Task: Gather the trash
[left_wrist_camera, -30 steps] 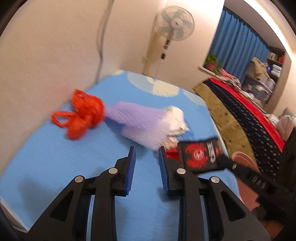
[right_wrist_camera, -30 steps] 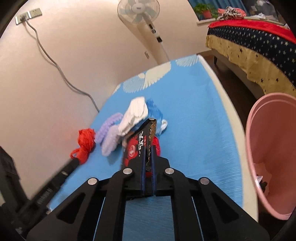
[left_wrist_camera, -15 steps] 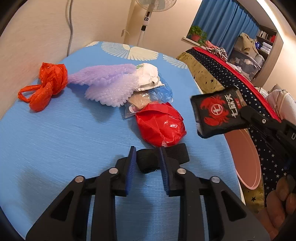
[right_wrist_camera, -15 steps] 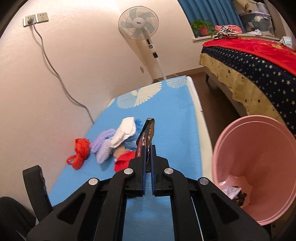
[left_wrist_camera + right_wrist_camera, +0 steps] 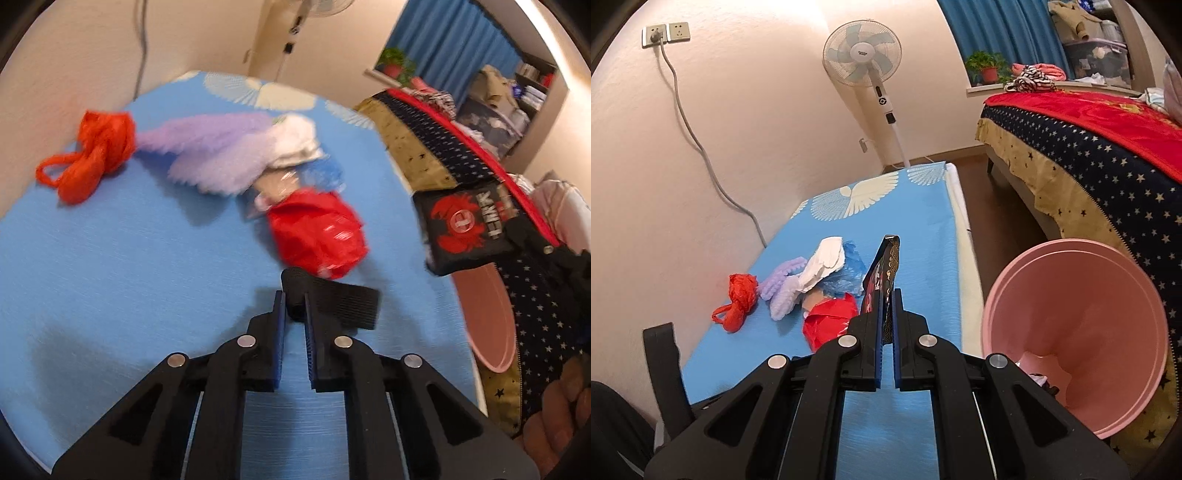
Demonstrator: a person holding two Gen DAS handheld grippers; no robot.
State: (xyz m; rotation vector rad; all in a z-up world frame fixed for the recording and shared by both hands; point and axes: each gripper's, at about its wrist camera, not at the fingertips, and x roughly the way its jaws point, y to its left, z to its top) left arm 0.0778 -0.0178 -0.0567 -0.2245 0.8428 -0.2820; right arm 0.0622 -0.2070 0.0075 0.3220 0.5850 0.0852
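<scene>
1. So far little has gone in: the pink bin point(image 5: 1078, 332), to the right of the right fingers, holds only a few scraps at its bottom.
2. Far left of the left fingers, an orange net bag point(image 5: 92, 155) lies on the blue desk point(image 5: 110, 277), untouched.
3. Ahead and left of them, a purple foam sleeve point(image 5: 214, 155) and a white wrapper point(image 5: 295, 144) lie in a heap, with a blue bag point(image 5: 327, 171) just beside.
4. Straight ahead of the left fingers, close by, sits a crumpled red bag point(image 5: 317, 236), also left to collect.
5. The left gripper point(image 5: 294, 306) has pinched down on a black strap point(image 5: 332, 299), fingers nearly together with its rolled end between them; it looks gripped, still low over the desk.
6. The right gripper point(image 5: 886, 306) is clamped tight on a black snack packet point(image 5: 884, 273), held edge-up above the desk, left of the bin.
7. Judged from this, two pieces are in hand and four or five remain.
</scene>
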